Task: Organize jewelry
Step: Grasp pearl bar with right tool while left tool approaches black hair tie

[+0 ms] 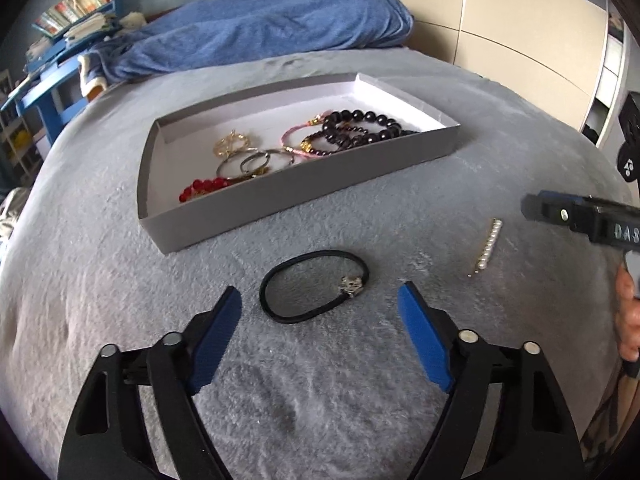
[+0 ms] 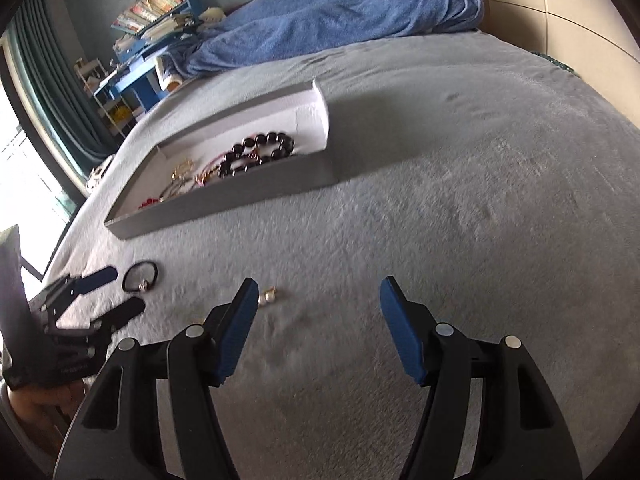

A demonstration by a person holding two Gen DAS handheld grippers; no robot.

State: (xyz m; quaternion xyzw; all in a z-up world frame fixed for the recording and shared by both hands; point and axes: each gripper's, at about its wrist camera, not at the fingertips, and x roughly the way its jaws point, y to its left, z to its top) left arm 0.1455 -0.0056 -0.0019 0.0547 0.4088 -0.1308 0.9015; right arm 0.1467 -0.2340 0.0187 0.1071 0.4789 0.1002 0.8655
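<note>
A black hair tie (image 1: pixel 280 272) with a small metal charm lies on the grey blanket, just ahead of and between the blue fingertips of my left gripper (image 1: pixel 320 292), which is open and touches nothing. A pearl hair clip (image 1: pixel 486 250) lies to its right. In the right wrist view that pearl clip (image 2: pixel 267 297) sits beside the left finger of my open, empty right gripper (image 2: pixel 319 284). Further left there, the left gripper (image 2: pixel 128 289) flanks the hair tie (image 2: pixel 154 270). A grey tray (image 1: pixel 300 184) (image 2: pixel 240 196) holds black beads (image 1: pixel 360 124), red beads (image 1: pixel 204 188), rings and a gold piece.
The bed's grey blanket (image 2: pixel 460 200) spreads wide to the right of the tray. A blue cover (image 1: pixel 260 28) is bunched at the head of the bed. A blue desk with books (image 1: pixel 60 40) stands far left, a beige wardrobe (image 1: pixel 520 20) far right.
</note>
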